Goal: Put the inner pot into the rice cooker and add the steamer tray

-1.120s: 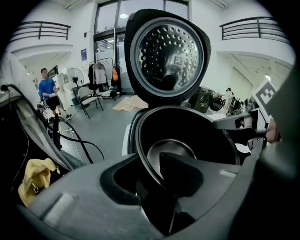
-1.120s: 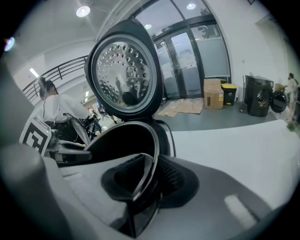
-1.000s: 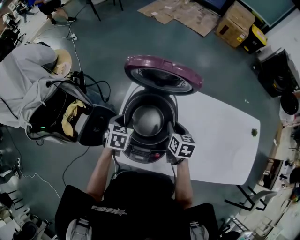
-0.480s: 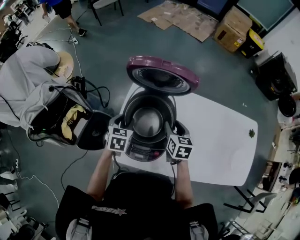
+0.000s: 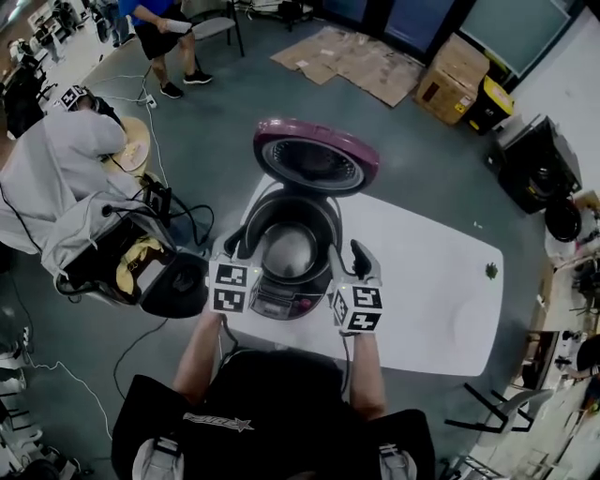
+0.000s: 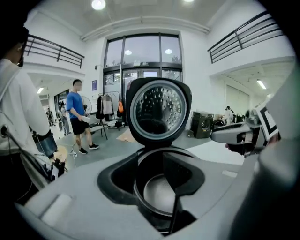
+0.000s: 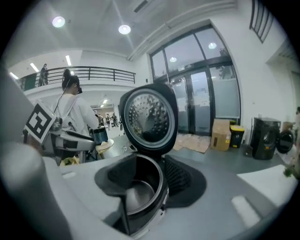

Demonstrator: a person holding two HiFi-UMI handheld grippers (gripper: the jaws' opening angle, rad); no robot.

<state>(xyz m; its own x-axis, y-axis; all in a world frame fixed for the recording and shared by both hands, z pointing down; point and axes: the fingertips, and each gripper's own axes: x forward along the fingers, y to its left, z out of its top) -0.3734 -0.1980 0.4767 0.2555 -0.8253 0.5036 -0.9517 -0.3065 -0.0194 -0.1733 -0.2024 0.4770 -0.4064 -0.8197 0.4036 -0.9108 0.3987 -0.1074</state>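
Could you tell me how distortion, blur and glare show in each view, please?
Head view: edges bend, rice cooker fairly sharp. Left gripper view: fisheye with dark corners, near jaws soft, ceiling light glaring. Right gripper view: likewise; lid crisp.

A large open lab or workshop hall: grey floor with cables trailing at the left, flattened cardboard and boxes far off, tall glass doors, balcony railings, and a white worktop nearby.
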